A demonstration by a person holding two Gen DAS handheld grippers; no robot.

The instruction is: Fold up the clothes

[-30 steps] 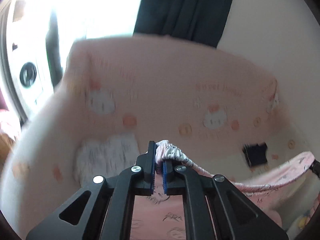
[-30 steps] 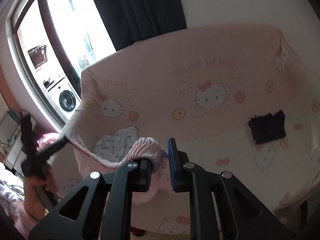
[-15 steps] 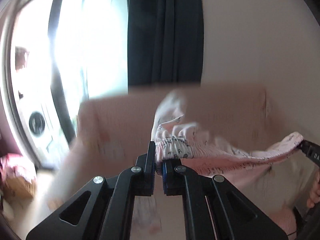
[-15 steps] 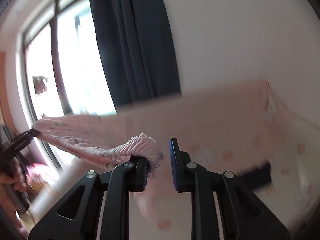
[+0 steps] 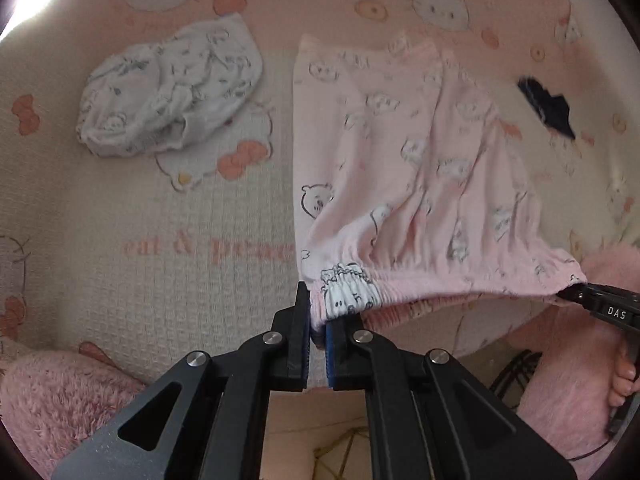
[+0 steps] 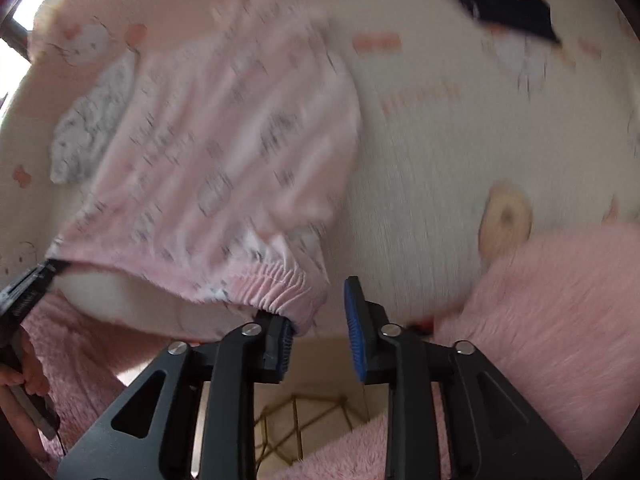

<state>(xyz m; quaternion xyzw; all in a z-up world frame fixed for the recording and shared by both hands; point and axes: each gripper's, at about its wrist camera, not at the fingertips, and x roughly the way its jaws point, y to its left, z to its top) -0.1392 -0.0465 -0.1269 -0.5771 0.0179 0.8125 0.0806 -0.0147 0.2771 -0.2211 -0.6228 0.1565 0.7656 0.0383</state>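
Pink printed shorts (image 5: 400,160) lie spread on the pink cartoon-print sofa cover (image 5: 160,220), legs pointing away from me. My left gripper (image 5: 318,330) is shut on the left end of the elastic waistband. In the right wrist view the shorts (image 6: 224,152) are blurred. My right gripper (image 6: 318,336) has its jaws apart, and the waistband's right end rests against the left pad (image 6: 286,340) only. From the left wrist view the right gripper (image 5: 576,294) sits at the waistband's far corner. The left gripper (image 6: 24,288) shows at the left edge.
A crumpled white printed garment (image 5: 168,92) lies left of the shorts, and a small dark cloth (image 5: 548,108) lies to their right on the cover. Pink fluffy fabric (image 5: 60,392) (image 6: 552,312) fills the near corners. A hand (image 5: 624,380) holds the right gripper's handle.
Both grippers swung the shorts up into the air and then down, laying them flat on the sofa cover. The right gripper's jaws have widened.
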